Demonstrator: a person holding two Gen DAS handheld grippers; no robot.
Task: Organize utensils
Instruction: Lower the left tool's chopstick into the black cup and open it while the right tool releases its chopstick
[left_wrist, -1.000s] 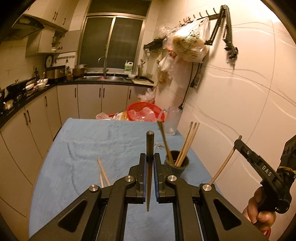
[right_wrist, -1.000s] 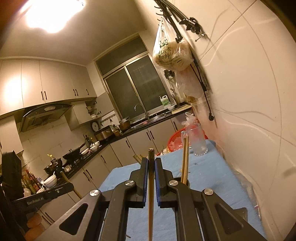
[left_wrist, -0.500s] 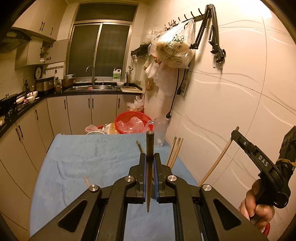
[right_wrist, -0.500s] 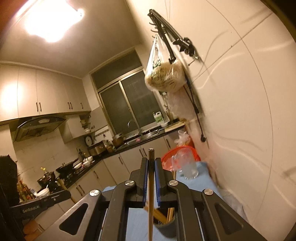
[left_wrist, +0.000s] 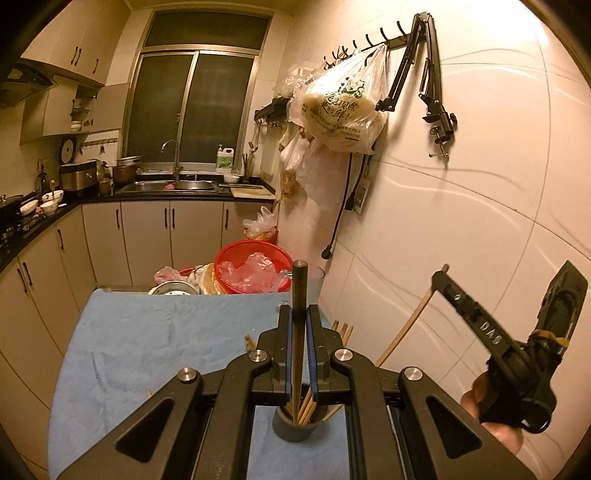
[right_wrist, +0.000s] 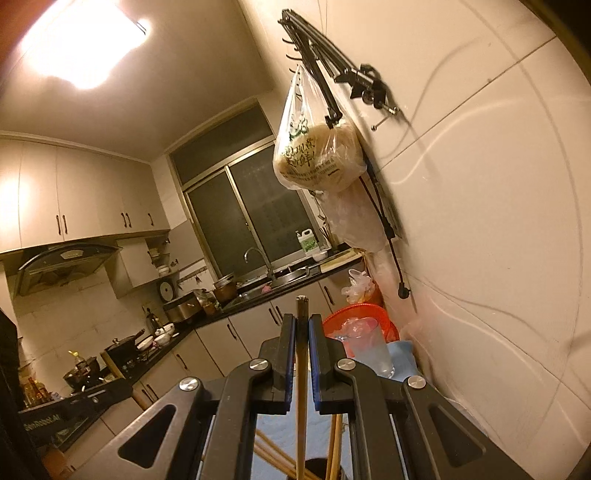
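Observation:
My left gripper (left_wrist: 299, 314) is shut on a dark-tipped chopstick (left_wrist: 298, 291) that stands upright, its lower end reaching into a dark cup (left_wrist: 295, 430) holding several chopsticks on the blue cloth. My right gripper (right_wrist: 302, 325) is shut on a light wooden chopstick (right_wrist: 301, 387) pointing down toward the same cup (right_wrist: 314, 469). In the left wrist view the right gripper (left_wrist: 439, 275) shows at the right with its chopstick (left_wrist: 408, 325) slanting down to the cup.
The blue-covered table (left_wrist: 147, 339) runs along the white tiled wall (left_wrist: 461, 206). A red basket (left_wrist: 255, 267) and a clear glass (right_wrist: 367, 345) stand at its far end. Loose chopsticks (left_wrist: 148, 394) lie on the cloth. Bags hang from wall hooks (left_wrist: 340, 107).
Both grippers have come in over the cup and tilted upward. The cup now sits right under the left gripper, with the held chopstick's end in it.

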